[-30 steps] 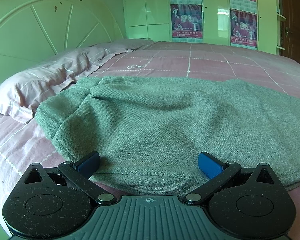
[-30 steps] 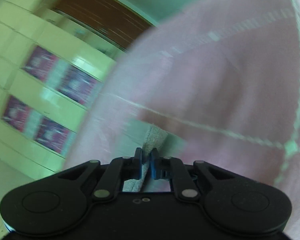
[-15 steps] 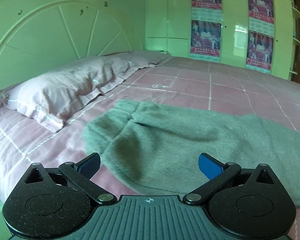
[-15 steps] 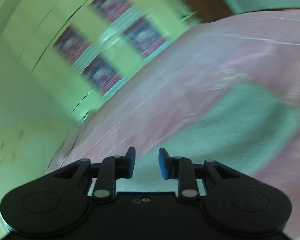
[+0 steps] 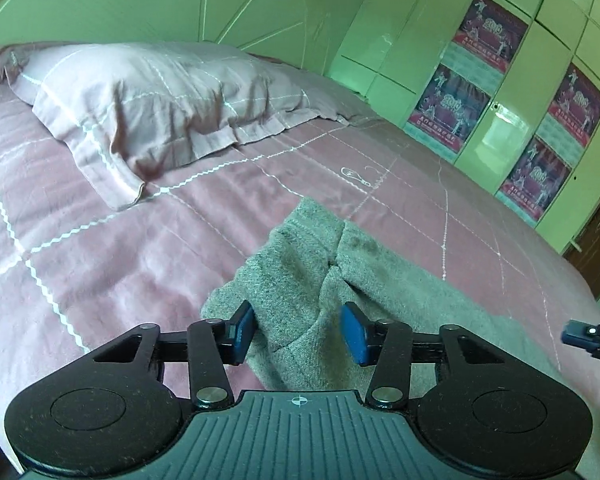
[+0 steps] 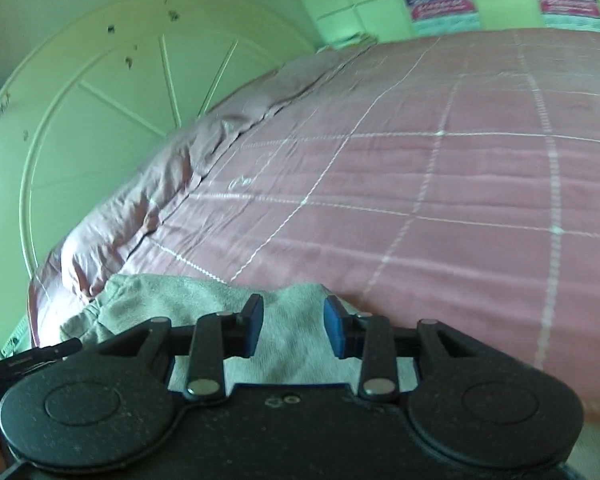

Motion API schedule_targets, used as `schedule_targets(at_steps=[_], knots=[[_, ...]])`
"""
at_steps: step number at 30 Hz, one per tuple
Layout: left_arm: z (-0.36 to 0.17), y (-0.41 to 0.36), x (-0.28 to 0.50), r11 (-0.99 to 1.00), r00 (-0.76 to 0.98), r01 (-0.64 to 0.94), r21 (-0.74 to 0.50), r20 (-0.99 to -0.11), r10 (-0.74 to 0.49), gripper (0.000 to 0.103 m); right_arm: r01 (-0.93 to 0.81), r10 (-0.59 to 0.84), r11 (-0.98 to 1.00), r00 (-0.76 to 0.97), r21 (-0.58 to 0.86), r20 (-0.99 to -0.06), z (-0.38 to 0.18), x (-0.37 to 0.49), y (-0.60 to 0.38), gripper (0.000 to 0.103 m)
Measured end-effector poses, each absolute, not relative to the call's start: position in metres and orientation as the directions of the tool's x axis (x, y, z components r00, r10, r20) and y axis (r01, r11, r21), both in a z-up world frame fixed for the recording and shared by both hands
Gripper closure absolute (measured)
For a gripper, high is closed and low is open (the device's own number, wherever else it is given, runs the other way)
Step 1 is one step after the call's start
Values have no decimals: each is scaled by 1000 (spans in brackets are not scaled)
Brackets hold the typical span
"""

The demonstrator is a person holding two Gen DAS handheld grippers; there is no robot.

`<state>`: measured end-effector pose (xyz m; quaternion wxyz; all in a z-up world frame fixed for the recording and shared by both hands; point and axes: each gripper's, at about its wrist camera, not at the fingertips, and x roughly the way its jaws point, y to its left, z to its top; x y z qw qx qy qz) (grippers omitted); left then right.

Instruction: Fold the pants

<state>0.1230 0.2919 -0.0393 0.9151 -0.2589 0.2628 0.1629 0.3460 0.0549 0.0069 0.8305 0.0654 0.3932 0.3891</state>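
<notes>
Grey pants (image 5: 300,272) lie folded on the pink checked bed (image 5: 120,248). My left gripper (image 5: 298,334) is open, its blue pads either side of the pants' left end, just above the cloth. The right gripper's tip (image 5: 584,334) shows at the right edge of the left wrist view. In the right wrist view my right gripper (image 6: 294,330) is open over the far edge of the pants (image 6: 172,300), with nothing between the pads.
A pink pillow (image 5: 152,100) lies at the head of the bed against the pale green headboard (image 6: 80,112). Green wardrobe doors with posters (image 5: 488,60) stand beyond the bed. A brown door (image 5: 596,248) is at far right.
The right gripper let go of the pants' end, opened and swung round over the folded pants. The left gripper rose, turned left toward the pillow and narrowed its opening.
</notes>
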Motion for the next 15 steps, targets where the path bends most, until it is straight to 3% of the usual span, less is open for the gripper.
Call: schedule_targets(at_steps=[2, 15], knots=[[-46, 298, 123, 804, 817, -425, -416, -559, 142, 65, -609, 678, 692, 364, 387, -638, -2, 360, 69, 77], [-51, 301, 137, 824, 813, -399, -401, -570, 116, 66, -669, 612, 690, 334, 277, -717, -27, 384, 96, 79]])
